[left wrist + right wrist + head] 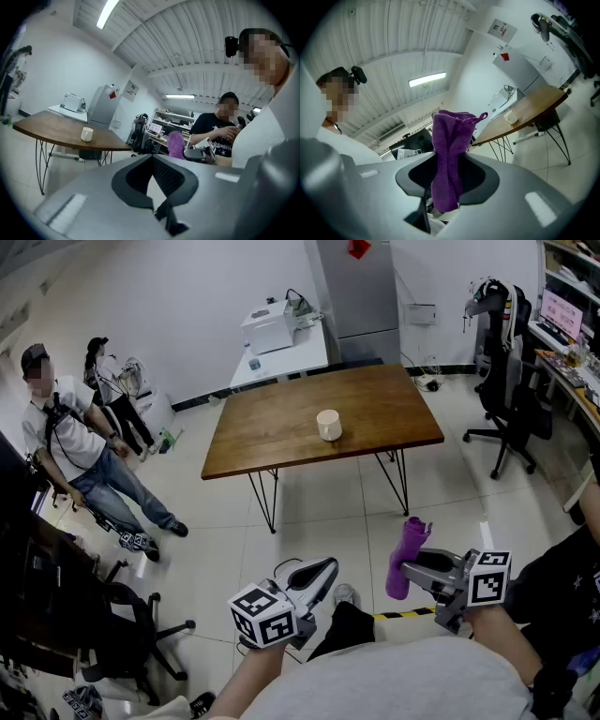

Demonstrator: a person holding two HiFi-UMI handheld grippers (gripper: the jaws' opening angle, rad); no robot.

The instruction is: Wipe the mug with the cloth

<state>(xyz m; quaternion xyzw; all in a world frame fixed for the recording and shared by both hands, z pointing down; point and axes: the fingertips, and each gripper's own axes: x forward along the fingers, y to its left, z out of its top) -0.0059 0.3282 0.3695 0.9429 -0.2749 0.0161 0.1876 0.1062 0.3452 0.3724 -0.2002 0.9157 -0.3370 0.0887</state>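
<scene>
A cream mug (329, 425) stands upright near the middle of the brown wooden table (272, 427), well ahead of both grippers. My right gripper (410, 567) is shut on a purple cloth (406, 557) that sticks up out of its jaws, held over the floor short of the table. In the right gripper view the cloth (449, 154) hangs pinched between the jaws, with the mug (510, 117) small in the distance. My left gripper (316, 573) is shut with nothing in it. Its own view shows the mug (86, 134) far off and the cloth (176, 144) to the right.
Two people (84, 460) stand at the left by the wall. Black office chairs are at the right (502, 381) and the lower left (112, 624). A white side table with a printer (277, 334) and a grey cabinet (361, 287) lie behind the wooden table. Yellow-black tape (405, 615) marks the floor.
</scene>
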